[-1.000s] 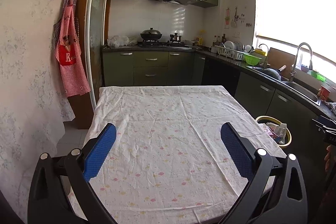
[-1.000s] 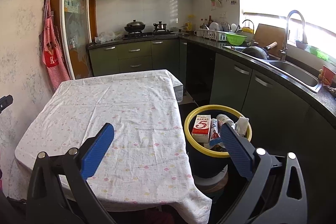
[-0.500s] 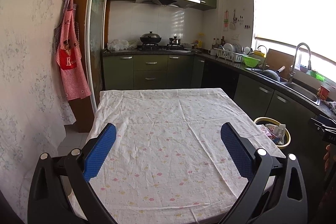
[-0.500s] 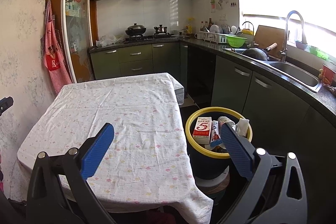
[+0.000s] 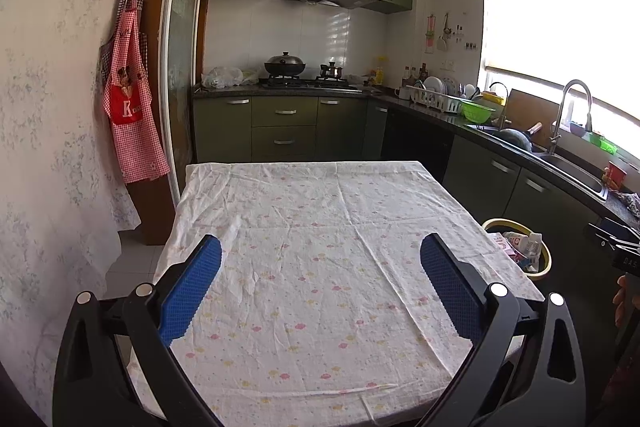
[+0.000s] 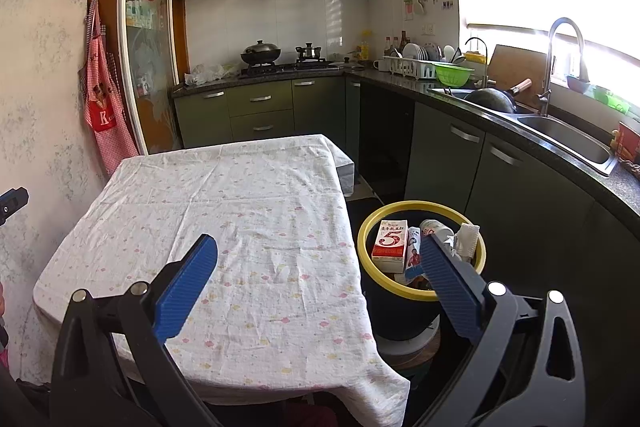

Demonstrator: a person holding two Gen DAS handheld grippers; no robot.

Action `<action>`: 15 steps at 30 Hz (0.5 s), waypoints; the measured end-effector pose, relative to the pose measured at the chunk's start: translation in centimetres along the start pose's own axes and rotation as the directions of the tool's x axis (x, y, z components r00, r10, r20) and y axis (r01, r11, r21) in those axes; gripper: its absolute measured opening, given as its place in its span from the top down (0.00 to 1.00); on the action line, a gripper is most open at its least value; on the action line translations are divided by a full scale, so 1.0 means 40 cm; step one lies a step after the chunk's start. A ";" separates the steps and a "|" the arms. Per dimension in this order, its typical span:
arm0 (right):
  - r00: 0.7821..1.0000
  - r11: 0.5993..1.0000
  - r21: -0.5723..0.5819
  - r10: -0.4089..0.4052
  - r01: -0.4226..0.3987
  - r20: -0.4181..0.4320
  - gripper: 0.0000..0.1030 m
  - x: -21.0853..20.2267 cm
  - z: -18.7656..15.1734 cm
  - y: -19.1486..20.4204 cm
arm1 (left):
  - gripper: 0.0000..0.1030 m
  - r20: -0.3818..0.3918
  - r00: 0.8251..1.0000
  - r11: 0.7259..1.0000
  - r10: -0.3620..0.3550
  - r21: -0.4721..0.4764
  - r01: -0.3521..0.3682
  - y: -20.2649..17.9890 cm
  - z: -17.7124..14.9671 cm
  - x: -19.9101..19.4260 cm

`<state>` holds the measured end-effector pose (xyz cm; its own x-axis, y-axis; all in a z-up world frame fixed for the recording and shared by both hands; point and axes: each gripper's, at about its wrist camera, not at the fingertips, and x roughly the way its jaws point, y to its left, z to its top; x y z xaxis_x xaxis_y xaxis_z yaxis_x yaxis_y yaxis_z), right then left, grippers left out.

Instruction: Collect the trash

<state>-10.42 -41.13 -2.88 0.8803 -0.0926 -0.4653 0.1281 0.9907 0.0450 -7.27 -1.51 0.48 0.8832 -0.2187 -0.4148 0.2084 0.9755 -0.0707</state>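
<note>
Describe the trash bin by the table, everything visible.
The trash bin is a round dark bucket with a yellow rim. It stands upright on a low round base on the floor, close beside the table's right edge and in front of the green cabinets. It is full: a red-and-white carton marked 5, other packaging and crumpled white paper. Neither claw touches it.

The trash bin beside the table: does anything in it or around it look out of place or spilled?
Nothing stands out. The trash bin stands upright beside the table, with a red and white carton and other packaging inside its yellow rim. Nothing lies on the tablecloth, and no spill shows.
</note>
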 end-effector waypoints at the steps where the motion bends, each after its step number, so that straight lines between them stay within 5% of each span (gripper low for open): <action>1: 1.000 1.000 0.001 0.000 0.000 0.000 0.07 0.000 0.000 0.000 | 0.05 0.001 1.000 1.000 0.000 0.002 0.000 0.000 -0.001 0.000; 15: 1.000 1.000 0.002 0.000 0.000 -0.001 0.07 0.007 0.000 0.003 | 0.05 -0.005 1.000 1.000 -0.006 0.002 0.006 -0.005 -0.002 0.003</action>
<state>-10.15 -41.04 -3.01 0.8798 -0.0924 -0.4663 0.1286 0.9906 0.0465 -7.23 -1.74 0.36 0.8798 -0.2248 -0.4188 0.2150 0.9740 -0.0711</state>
